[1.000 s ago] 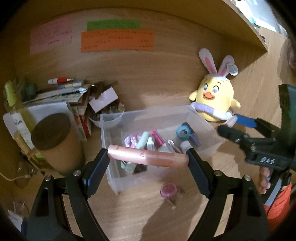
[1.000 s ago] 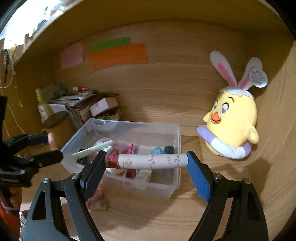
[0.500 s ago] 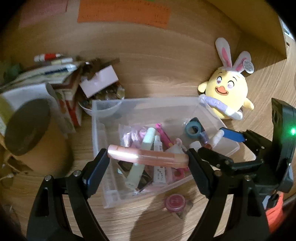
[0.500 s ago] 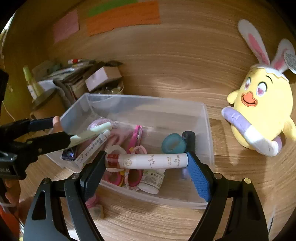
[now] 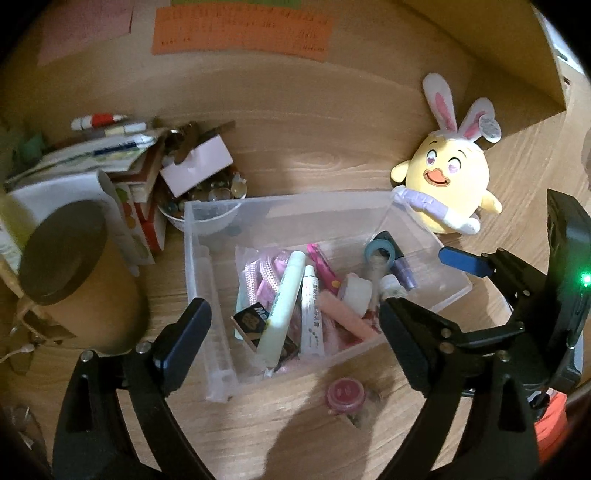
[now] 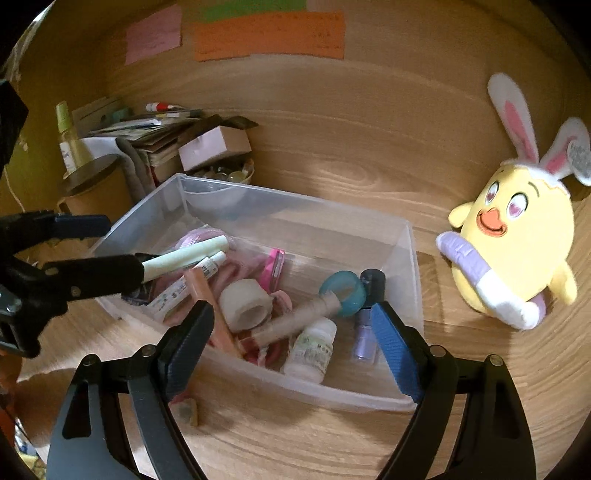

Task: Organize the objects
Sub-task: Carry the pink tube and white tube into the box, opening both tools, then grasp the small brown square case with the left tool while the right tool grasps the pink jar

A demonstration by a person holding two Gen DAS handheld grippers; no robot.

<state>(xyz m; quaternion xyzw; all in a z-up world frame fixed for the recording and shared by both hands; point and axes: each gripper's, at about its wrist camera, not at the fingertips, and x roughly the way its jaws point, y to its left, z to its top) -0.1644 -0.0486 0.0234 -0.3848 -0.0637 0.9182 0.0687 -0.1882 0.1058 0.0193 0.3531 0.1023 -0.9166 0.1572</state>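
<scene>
Only the left wrist view shows the red jar (image 5: 345,394) outside the bin (image 5: 280,201).

Plush chick (image 6: 517,236), orange note (image 6: 269,35)

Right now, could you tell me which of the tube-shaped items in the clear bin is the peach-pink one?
It is the peach-pink tube, lying slanted right of the small white printed tube; the long tube further left is pale green.

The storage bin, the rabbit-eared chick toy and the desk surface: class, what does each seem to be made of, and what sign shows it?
Storage bin: probably plastic, clear and slightly frosted; its contents show through the walls.
Chick toy: likely plush fabric, matte and soft-edged, with fabric ears.
Desk surface: wood or wood-look laminate; grain lines run across it, with a dull sheen.
</scene>
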